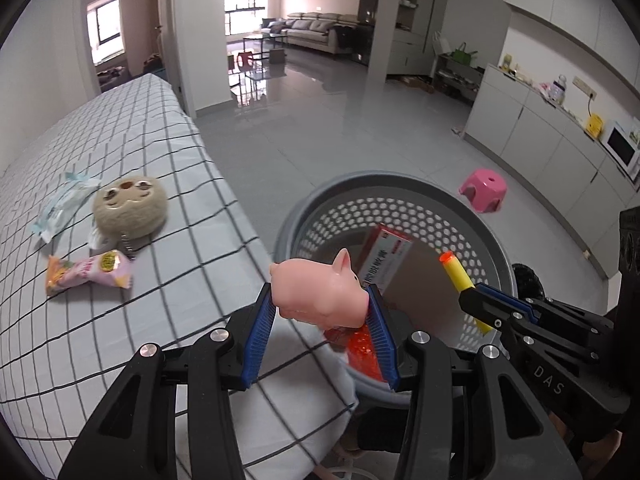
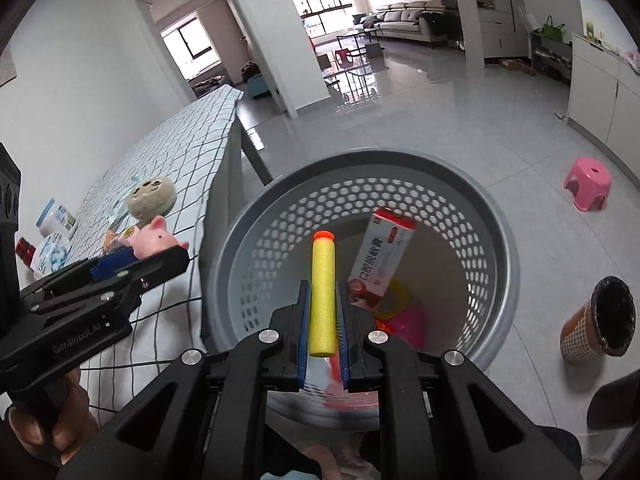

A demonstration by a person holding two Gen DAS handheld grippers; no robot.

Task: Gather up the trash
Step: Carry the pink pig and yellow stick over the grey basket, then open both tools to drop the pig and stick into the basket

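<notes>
My left gripper point(image 1: 320, 300) is shut on a pink pig toy point(image 1: 318, 290) and holds it over the table edge, beside the grey perforated basket point(image 1: 400, 192). It also shows in the right wrist view point(image 2: 156, 256) with the pig point(image 2: 154, 238). My right gripper point(image 2: 323, 300) is shut on a yellow foam dart point(image 2: 323, 296) with an orange tip, above the basket point(image 2: 496, 216). The dart also shows in the left wrist view point(image 1: 460, 280). A red-and-white box point(image 2: 380, 252) and pink and orange items lie inside the basket.
The checked tablecloth point(image 1: 132, 152) carries a pink snack wrapper point(image 1: 90, 274), a clear wrapper point(image 1: 64, 206) and a beige plush point(image 1: 130, 204). Bottles point(image 2: 54, 236) stand at the table's left. A pink stool point(image 2: 587, 188) and a small brown bin point(image 2: 600, 320) are on the floor.
</notes>
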